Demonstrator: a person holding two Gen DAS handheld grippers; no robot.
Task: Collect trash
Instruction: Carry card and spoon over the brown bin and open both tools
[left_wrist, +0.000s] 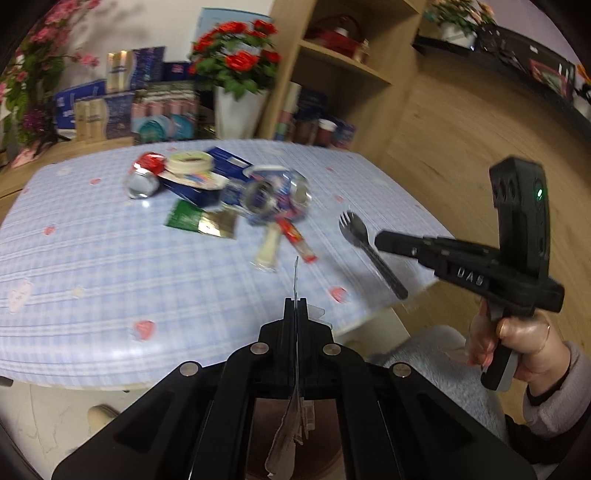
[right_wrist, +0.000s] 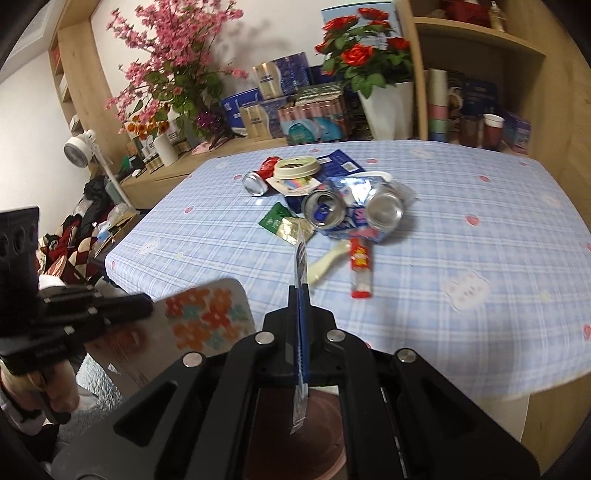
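Both sets of fingers are clamped tight, left gripper (left_wrist: 295, 306) pinching a flowery card (right_wrist: 207, 317) and right gripper (right_wrist: 300, 295) a black spork (left_wrist: 364, 240), so I'd carry them level to the dark bin (right_wrist: 295, 432) below before letting go, rest of the trash pile (right_wrist: 332, 199) waiting mid-table.

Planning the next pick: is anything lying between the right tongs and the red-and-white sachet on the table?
Nothing on the blue checked tablecloth blocks it; the cream plastic spoon lies just left of the red-and-white sachet. But the right tongs are shut on a thin blue wrapper.
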